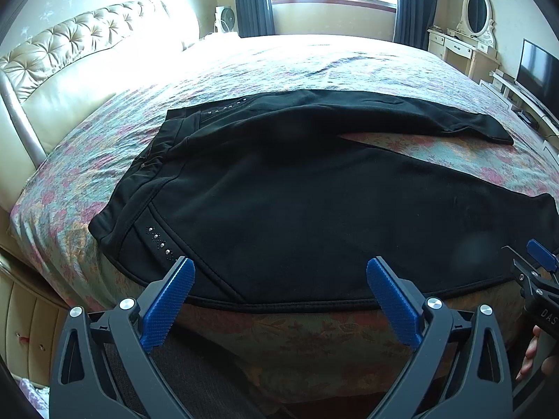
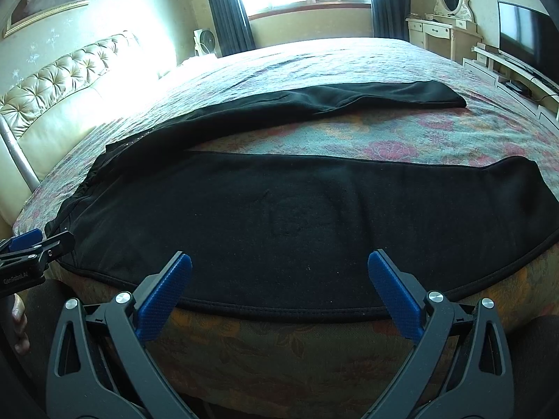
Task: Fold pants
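Bed (image 1: 314,70): one pants (image 1: 297,192), two claws spread wide.

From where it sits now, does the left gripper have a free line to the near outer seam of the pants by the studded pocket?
Probably yes. The left gripper is open and holds nothing, just short of the pants edge near the studs. Nothing lies between them; the right gripper is off to the side.
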Tool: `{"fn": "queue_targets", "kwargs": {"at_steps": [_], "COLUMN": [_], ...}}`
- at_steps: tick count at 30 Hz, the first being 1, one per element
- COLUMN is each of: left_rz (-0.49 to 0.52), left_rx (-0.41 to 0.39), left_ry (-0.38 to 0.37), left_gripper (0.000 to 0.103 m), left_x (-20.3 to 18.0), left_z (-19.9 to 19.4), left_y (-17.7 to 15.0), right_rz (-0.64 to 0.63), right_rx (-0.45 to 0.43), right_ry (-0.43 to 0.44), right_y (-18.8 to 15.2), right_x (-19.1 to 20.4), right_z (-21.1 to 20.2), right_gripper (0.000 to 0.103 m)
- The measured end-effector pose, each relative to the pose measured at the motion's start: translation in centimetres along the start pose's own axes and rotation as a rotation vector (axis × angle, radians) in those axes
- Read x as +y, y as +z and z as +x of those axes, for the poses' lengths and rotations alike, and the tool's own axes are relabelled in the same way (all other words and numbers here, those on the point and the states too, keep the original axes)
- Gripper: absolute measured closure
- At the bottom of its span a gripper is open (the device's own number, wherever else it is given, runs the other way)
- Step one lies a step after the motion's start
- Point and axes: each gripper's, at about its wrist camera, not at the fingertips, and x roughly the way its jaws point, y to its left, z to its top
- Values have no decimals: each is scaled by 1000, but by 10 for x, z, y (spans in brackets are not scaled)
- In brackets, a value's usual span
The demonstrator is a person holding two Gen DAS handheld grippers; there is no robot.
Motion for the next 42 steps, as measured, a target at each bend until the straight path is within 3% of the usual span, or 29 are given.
{"fn": "queue_targets", "kwargs": {"at_steps": [25, 28, 31, 32, 35, 36, 38, 42], "left_rz": [3, 2, -62, -95, -133, -155, -147, -149], "left_rx": [6, -20, -158, -156, 186, 170, 54, -45], "left_ry": [-12, -70, -154, -208, -405, -402, -356, -402], "left_gripper": [4, 4, 4, 4, 5, 5, 5, 4], "left_x": [1, 10, 43, 55, 86, 98, 121, 171], "left_z": [-2, -5, -18, -14, 43, 50, 50, 63], "left_y": [4, 13, 36, 44, 57, 60, 76, 129], "right_rz": [-3, -1, 5, 4, -2, -8, -24, -42], "right_rx": [15, 22, 30, 31, 34, 40, 54, 61], "right_ry": [9, 8, 17, 19, 37, 43, 53, 79], "right_y": [3, 6, 10, 12, 18, 21, 25, 39], "right_x": [1, 0, 0, 1, 7, 10, 16, 27], "right_z": [4, 7, 11, 12, 18, 20, 26, 38], "right_gripper": [2, 2, 2, 2, 2, 2, 2, 2]}}
